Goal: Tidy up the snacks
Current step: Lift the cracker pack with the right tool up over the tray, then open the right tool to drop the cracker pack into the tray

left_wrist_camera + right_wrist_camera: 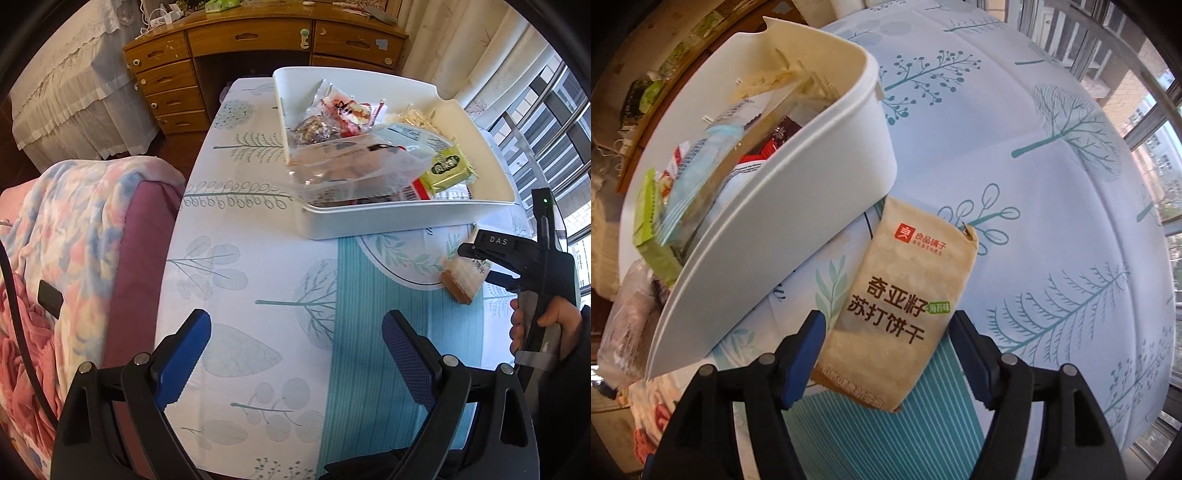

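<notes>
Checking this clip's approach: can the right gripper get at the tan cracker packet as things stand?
Probably yes: the right gripper stands open astride the tan cracker packet, which lies flat beside the white bin, uncovered.

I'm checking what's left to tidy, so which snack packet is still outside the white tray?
The beige cracker packet, lying flat on the tablecloth beside the white tray, between the open right tool's fingers. The green packet and the rest sit inside.

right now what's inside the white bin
The white bin holds a green snack pack, a big clear bag, red-and-white wrappers and pale sticks. Anything beneath the clear bag is covered.
</notes>
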Demonstrator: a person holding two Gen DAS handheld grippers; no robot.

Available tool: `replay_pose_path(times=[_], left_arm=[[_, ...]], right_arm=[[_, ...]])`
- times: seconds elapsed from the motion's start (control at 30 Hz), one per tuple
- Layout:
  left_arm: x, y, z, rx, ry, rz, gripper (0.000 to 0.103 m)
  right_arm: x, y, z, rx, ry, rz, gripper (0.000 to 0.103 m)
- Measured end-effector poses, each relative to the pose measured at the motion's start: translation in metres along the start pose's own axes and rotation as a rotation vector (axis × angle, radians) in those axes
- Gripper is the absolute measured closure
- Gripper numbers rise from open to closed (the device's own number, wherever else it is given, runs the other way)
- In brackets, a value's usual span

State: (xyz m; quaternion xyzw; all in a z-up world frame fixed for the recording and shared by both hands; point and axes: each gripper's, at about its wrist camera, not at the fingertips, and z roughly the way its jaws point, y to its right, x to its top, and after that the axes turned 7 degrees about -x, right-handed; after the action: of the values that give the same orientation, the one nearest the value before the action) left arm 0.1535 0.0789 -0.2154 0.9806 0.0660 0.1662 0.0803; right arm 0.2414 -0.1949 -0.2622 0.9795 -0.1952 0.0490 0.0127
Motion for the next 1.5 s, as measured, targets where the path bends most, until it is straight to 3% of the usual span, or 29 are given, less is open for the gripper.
replay_pose_path(times=[0.17, 0.23, 0.33, 0.43, 0.7, 0.8, 1.03, 1.23, 1.33, 1.5], left_arm=[[0.007, -0.012, 0.004, -0.002, -0.014, 0.017, 0.01], [0.01, -0.016, 0.004, -0.001, -0.016, 0.024, 0.01], [0.014, -0.019, 0.006, -0.001, -0.02, 0.034, 0.01], [0.018, -0.017, 0.008, -0.004, -0.024, 0.048, 0.01], [0.022, 0.011, 0.009, -0.013, -0.015, 0.097, 0.01], [0.019, 0.026, 0.009, -0.015, -0.01, 0.102, 0.01], [0.006, 0.062, 0.008, -0.014, 0.001, 0.077, 0.01], [-0.007, 0.084, 0.003, -0.004, 0.031, 0.034, 0.01], [-0.014, 0.088, -0.002, 0.006, 0.051, -0.002, 0.01], [-0.031, 0.087, -0.005, 0.053, 0.059, -0.073, 0.01]], right_arm=[[0.001, -0.037, 0.008, -0.175, 0.012, -0.012, 0.031], [0.0, -0.044, 0.008, -0.201, 0.025, 0.0, 0.031], [-0.004, -0.05, 0.009, -0.181, 0.037, 0.012, 0.039], [-0.007, -0.045, 0.007, -0.158, 0.037, -0.005, 0.04], [-0.013, 0.017, 0.002, -0.013, -0.057, 0.186, 0.04], [-0.01, 0.04, -0.009, 0.002, -0.049, 0.235, 0.04], [0.022, 0.069, -0.065, 0.062, 0.192, 0.163, 0.04], [0.039, 0.041, -0.113, 0.134, 0.509, -0.082, 0.04], [0.023, 0.027, -0.137, 0.183, 0.636, -0.225, 0.04], [0.006, -0.006, -0.137, 0.207, 0.735, -0.45, 0.04]])
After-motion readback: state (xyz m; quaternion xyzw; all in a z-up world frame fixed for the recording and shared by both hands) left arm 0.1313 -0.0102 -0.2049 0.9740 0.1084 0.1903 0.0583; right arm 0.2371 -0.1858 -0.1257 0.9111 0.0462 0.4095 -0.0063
